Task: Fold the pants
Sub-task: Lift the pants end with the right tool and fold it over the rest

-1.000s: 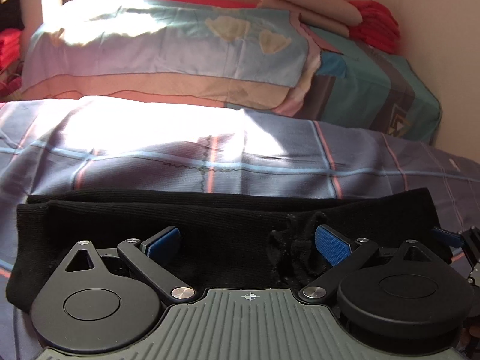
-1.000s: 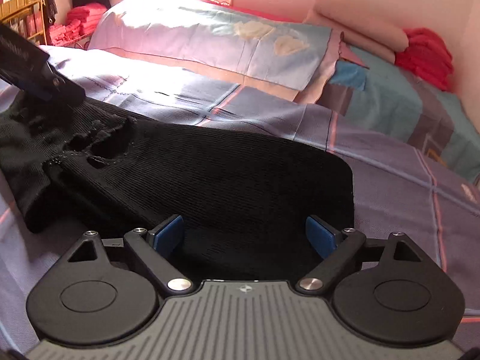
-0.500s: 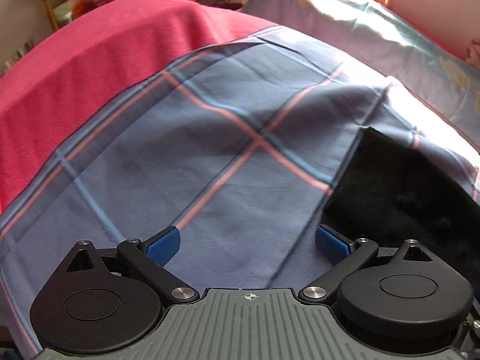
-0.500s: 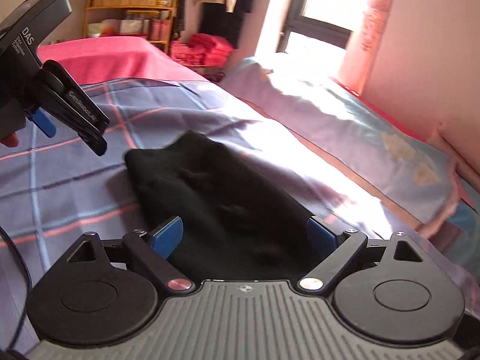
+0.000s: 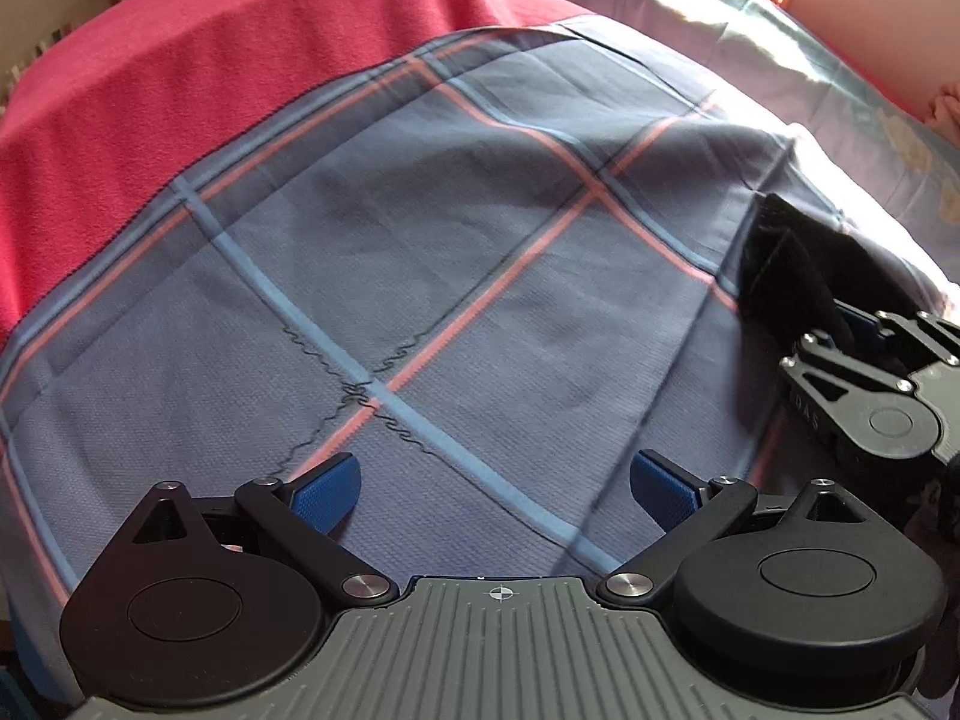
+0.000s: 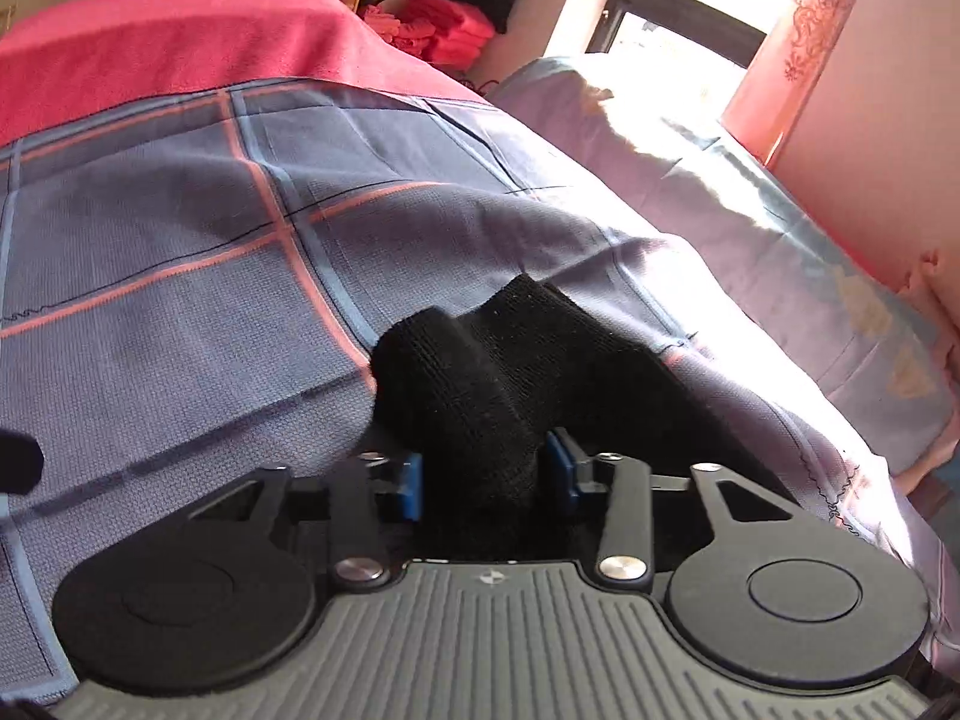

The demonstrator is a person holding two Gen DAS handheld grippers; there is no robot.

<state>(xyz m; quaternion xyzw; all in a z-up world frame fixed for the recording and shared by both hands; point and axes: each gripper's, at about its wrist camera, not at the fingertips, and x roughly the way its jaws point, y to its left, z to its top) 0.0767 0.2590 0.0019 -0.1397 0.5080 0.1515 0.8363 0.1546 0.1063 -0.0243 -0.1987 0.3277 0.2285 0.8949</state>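
Note:
The black knit pants (image 6: pixel 498 384) lie bunched on the blue plaid bedsheet (image 6: pixel 180 300). My right gripper (image 6: pixel 486 480) is shut on a thick fold of the pants, its blue pads pressed on both sides of the cloth. In the left wrist view the pants (image 5: pixel 786 276) show at the far right, with the right gripper (image 5: pixel 864 360) beside them. My left gripper (image 5: pixel 492 486) is open and empty, low over the bare plaid sheet (image 5: pixel 420 240), to the left of the pants.
A red blanket (image 5: pixel 180 60) covers the far part of the bed, also in the right wrist view (image 6: pixel 150 42). Sunlit pillows (image 6: pixel 750 228) lie to the right by a pink wall. Red folded cloth (image 6: pixel 444 24) and shelves stand beyond the bed.
My right gripper has closed on a fold of the pants. My left gripper has swung left off the pants and is now over bare sheet, still open.

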